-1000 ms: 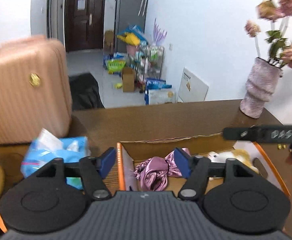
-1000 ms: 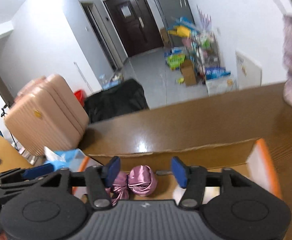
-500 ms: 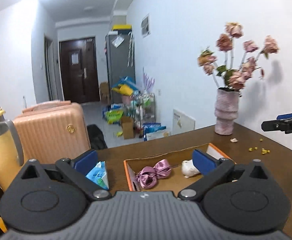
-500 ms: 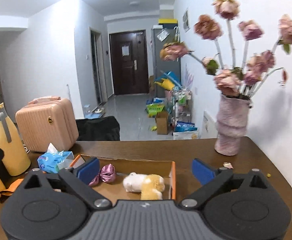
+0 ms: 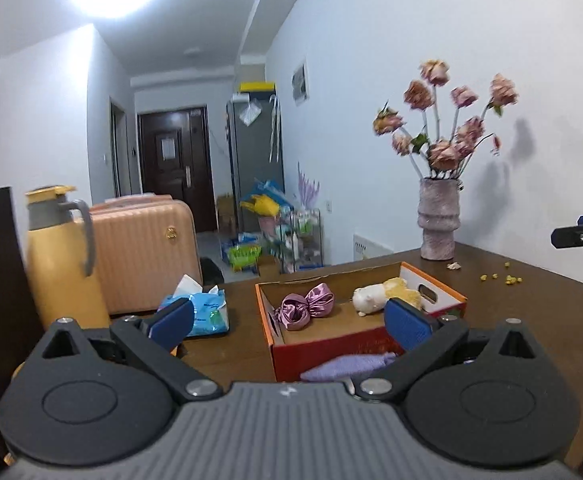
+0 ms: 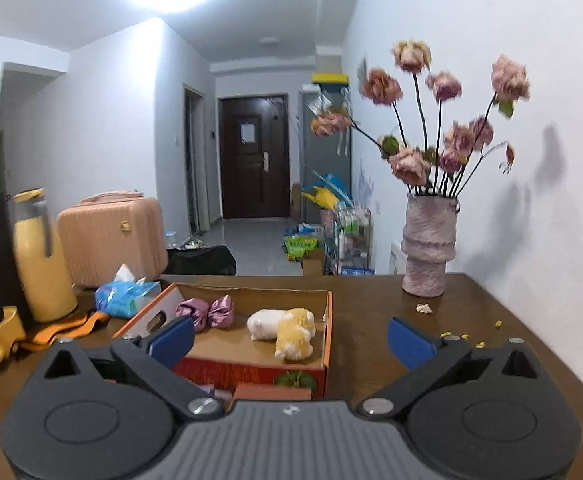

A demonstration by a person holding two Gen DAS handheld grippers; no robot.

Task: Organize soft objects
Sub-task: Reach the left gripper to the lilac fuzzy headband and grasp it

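Brown table (image 6: 371,304), orange box (image 6: 328,332) mid-table, bare wood toward right edge, left gripper (image 5: 289,320) and right gripper (image 6: 289,340) released, empty.

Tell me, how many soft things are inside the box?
2: a purple satin bow toward the box's left end, a white-and-yellow plush toy toward its right. Nothing else shows inside.

Bright ceiling glare, fisheye warp, slight blur.

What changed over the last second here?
Both grippers, left and right, pulled back from over the box and their jaws have just been opening, nothing between them. The satin bow and plush toy stayed in the box.
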